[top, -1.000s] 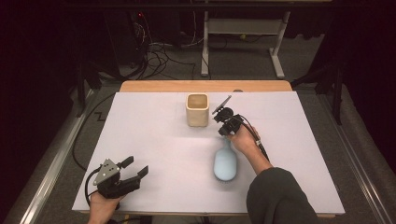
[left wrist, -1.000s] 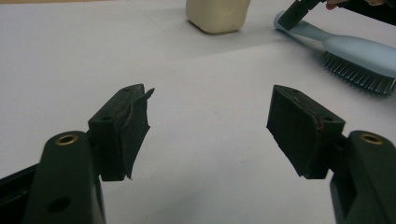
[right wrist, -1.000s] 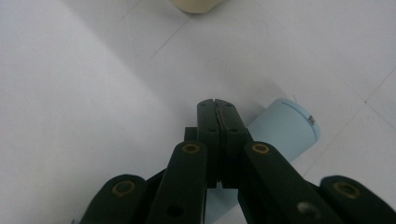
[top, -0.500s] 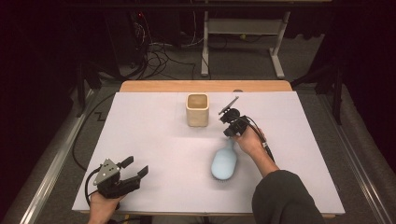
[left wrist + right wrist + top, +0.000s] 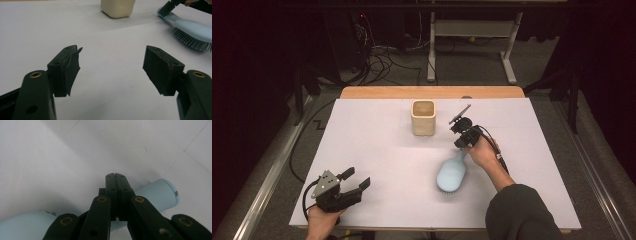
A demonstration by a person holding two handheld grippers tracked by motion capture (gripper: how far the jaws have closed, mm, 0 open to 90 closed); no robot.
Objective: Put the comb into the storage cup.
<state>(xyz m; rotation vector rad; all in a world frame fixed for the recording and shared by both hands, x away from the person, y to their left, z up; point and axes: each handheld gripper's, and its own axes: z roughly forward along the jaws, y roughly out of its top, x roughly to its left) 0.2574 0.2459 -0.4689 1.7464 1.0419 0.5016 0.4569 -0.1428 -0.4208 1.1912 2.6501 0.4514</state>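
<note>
A light blue hairbrush (image 5: 451,173) lies bristles down on the white table cover, its handle pointing to the far right. My right gripper (image 5: 461,145) is shut, jaws pressed together, with its tips down on the handle end; in the right gripper view the closed jaws (image 5: 116,177) lie across the blue handle (image 5: 156,194), which is not between them. My left gripper (image 5: 357,178) rests open near the front left edge, nothing between its jaws (image 5: 112,60). From the left gripper view the hairbrush (image 5: 192,32) lies ahead to the right.
A cream square cup (image 5: 423,118) stands upright at the far middle of the table, left of the right gripper; the left gripper view has the cup (image 5: 117,8) straight ahead. The white cover (image 5: 377,150) ends at a wooden strip (image 5: 432,92) along the far edge.
The right gripper has shifted slightly to the right, and the brush handle has swung that way with it. The left gripper has stayed still.
</note>
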